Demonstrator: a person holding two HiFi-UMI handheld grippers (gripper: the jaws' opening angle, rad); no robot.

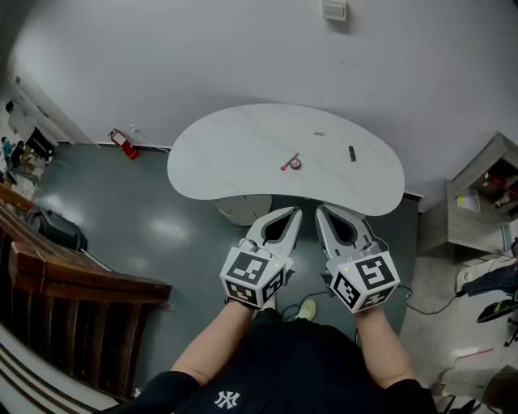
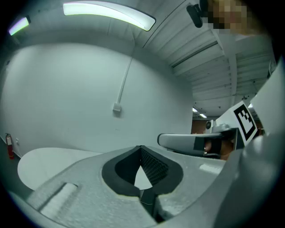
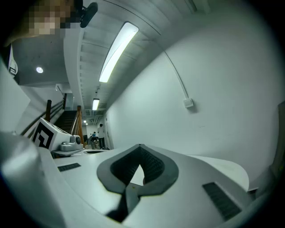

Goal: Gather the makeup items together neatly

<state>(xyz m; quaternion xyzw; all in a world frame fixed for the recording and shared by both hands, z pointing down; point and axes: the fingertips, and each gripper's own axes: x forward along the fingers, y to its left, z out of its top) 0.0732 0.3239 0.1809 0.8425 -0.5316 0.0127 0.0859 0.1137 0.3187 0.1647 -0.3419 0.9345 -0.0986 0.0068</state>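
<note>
A white kidney-shaped table [image 1: 227, 158] stands ahead of me against the wall. On it lie a red pencil-like stick [image 1: 289, 162], a small round compact [image 1: 296, 164] beside it, a dark tube [image 1: 352, 153] to the right and a small pale item [image 1: 319, 133] farther back. My left gripper [image 1: 296, 213] and right gripper [image 1: 319, 210] are held side by side short of the table's near edge, both shut and empty. In the left gripper view my left gripper's [image 2: 141, 149] tips meet; in the right gripper view my right gripper [image 3: 140, 148] looks the same.
A wooden stair railing [image 1: 73, 291] runs along the left. A red fire extinguisher [image 1: 121, 143] stands by the wall at the left. Shelving [image 1: 477, 206] and clutter sit at the right. A switch box [image 1: 334, 10] hangs on the wall.
</note>
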